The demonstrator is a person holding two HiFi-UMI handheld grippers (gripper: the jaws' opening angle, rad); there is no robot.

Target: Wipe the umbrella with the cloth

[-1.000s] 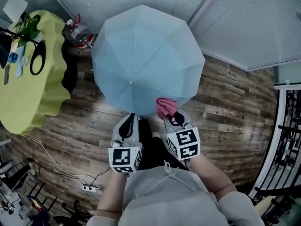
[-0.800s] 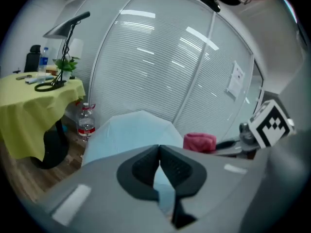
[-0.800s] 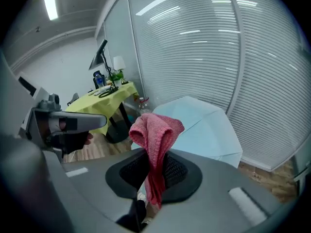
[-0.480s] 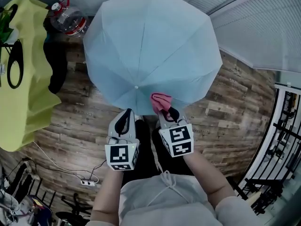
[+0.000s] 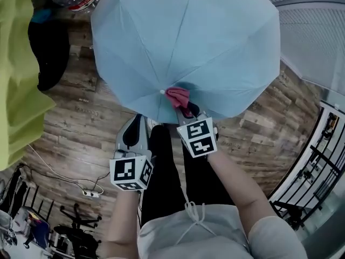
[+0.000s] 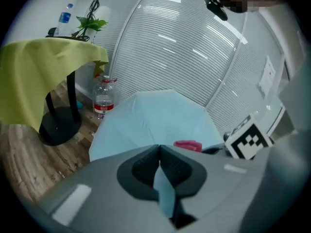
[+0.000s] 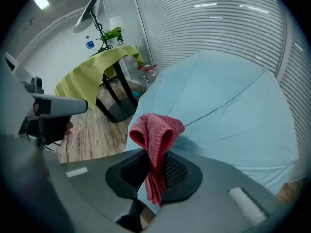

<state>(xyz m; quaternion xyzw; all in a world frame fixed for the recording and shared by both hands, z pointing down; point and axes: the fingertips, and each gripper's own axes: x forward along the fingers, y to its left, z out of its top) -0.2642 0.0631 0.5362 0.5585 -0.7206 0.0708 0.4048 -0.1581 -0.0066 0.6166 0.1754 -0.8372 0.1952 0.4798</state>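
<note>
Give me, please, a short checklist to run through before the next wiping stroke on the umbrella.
1. Cloth gripped: ok, pinched between the shut jaws of the right claw.
2. Umbrella steadied: ok, the left claw is shut on a strip of its canopy edge.
3. Canopy open: ok, fully spread.
4. Cloth touching the canopy: cannot tell; in the head view it sits beside the centre tip.
5. Bottle clear of the canopy: cannot tell; it stands on the floor close behind the far edge.
</note>
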